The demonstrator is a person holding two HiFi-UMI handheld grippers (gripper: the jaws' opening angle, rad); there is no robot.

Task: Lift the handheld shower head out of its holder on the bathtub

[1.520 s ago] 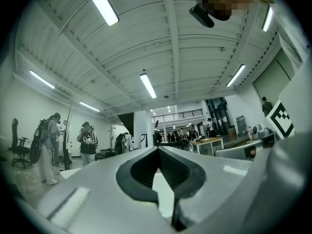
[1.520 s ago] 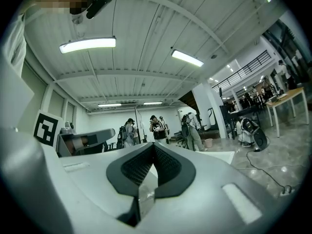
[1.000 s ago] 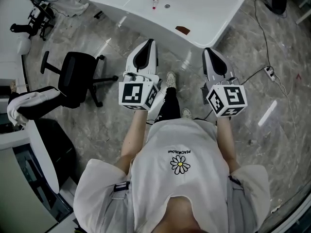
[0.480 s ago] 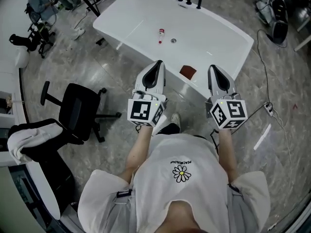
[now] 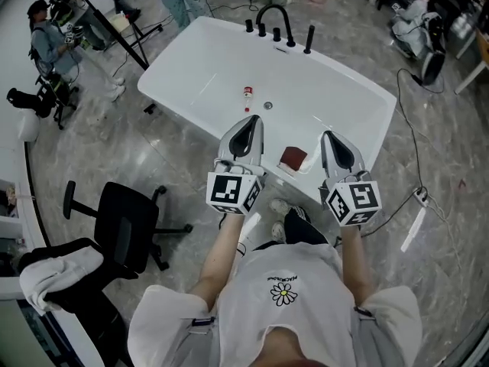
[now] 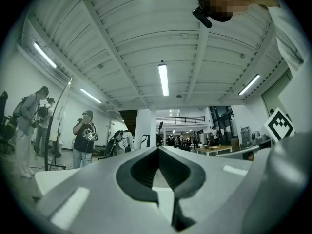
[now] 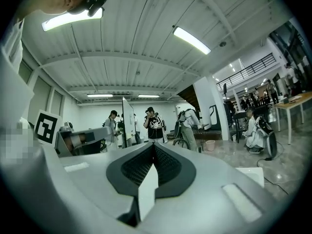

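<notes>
left gripper (image 6: 158, 151): fingers (image 6: 142, 169) were pressed together, nothing between them
right gripper (image 7: 153, 146): fingers (image 7: 168, 167) were also pressed together, empty
both grippers: were held side by side, apart, over the near end of the bathtub (image 5: 191, 67), tips toward 12 o'clock
brown patch (image 5: 293, 157): lay at the tub's near end, between the two grippers
shower head (image 5: 309, 40): stood upright in its holder on the far rim, at 12 o'clock from the right gripper, well apart from both
faucet (image 5: 273, 14): black spout, at 9 o'clock of the shower head
bottle (image 5: 247, 92): small, inside the tub, near the drain (image 5: 267, 105)
office chair (image 5: 122, 220): stood on the floor at 8 o'clock of the left gripper
</notes>
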